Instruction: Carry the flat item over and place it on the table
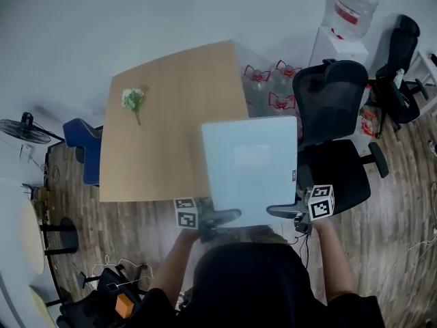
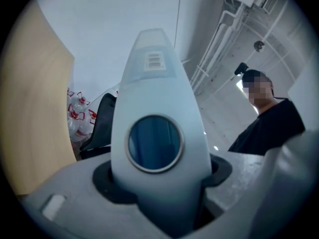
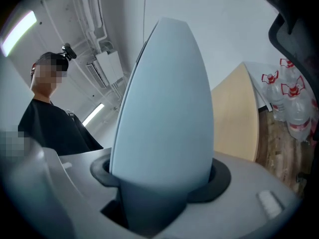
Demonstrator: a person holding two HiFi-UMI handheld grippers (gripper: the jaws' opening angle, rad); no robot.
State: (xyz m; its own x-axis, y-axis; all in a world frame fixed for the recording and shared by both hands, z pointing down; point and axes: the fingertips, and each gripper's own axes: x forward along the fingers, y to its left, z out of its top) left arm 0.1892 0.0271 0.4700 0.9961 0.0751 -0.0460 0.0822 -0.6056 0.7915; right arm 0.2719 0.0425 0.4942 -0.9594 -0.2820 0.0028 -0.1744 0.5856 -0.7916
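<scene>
My left tongs and right tongs are both clamped on the near edge of the flat pale panel, one near each corner. Panel is in the air, roughly flat, overlapping the wooden table edge and black office chair. Flower sprig on the tabletop, well apart.

One table is counted, with one flower sprig on it and one flat panel over its near right corner, gripped by two grippers (left gripper, right gripper). Right of the table, two black office chairs, three red-handled water jugs on the floor and one large bottle on one white dispenser are seen. Left of the table, one blue chair and one fan are noted.
</scene>
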